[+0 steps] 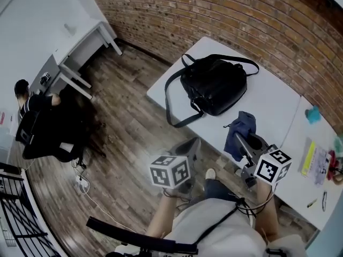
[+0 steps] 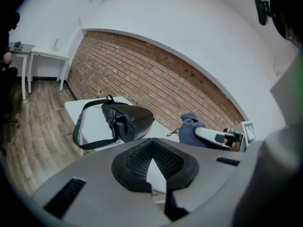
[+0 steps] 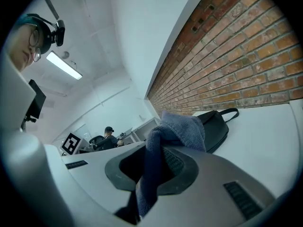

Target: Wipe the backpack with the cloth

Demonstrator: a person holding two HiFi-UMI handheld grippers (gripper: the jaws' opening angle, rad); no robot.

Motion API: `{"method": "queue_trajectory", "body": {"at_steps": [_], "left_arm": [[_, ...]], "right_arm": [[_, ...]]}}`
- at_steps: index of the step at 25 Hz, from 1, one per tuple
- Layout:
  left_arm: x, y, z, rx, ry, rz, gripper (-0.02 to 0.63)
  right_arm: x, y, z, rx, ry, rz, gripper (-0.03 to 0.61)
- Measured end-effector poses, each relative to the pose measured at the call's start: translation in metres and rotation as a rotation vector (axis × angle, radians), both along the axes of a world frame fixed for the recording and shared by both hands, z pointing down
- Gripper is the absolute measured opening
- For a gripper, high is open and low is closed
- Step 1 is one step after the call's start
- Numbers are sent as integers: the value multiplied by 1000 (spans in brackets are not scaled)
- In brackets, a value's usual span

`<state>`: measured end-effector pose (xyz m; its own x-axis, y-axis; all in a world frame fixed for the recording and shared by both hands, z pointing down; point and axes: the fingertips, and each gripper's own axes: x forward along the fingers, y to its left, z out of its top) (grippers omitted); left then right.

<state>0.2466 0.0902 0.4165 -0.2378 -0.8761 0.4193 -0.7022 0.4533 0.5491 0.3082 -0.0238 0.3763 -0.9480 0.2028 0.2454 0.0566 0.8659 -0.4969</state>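
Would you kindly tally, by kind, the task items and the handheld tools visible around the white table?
Black backpack: 1
Blue cloth: 1
Handheld tools: 2 (left tool, right tool)
Total: 4

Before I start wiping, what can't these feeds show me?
- Dirt on the backpack: head view, too small against the black surface.
- Backpack's underside: every view, lies against the table.
- Part of the backpack in the right gripper view: behind the cloth clamped in the right tongs.
- Small items at the table's right end: head view, too small, some cut by the edge.
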Motion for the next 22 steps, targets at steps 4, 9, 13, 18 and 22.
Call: {"method": "queue_trajectory", "body": {"at_steps": [4, 9, 13, 18, 22], "left_arm": [[-36, -27, -2, 47, 26, -5, 2], [-84, -52, 2, 63, 19, -42, 2], [-119, -78, 11, 49, 22, 38, 2], [-176, -106, 24, 25, 29, 176, 2], [-220, -117, 32, -15, 70, 339, 2]], "right_arm": [[-32, -30, 5, 21, 24, 10, 46], [-60, -58, 20, 10, 66, 53, 46], [-82, -83, 32, -39, 63, 122, 46], [-118, -120, 47, -74, 74, 289, 46], [-143, -129, 58, -155, 82, 491, 46]]}}
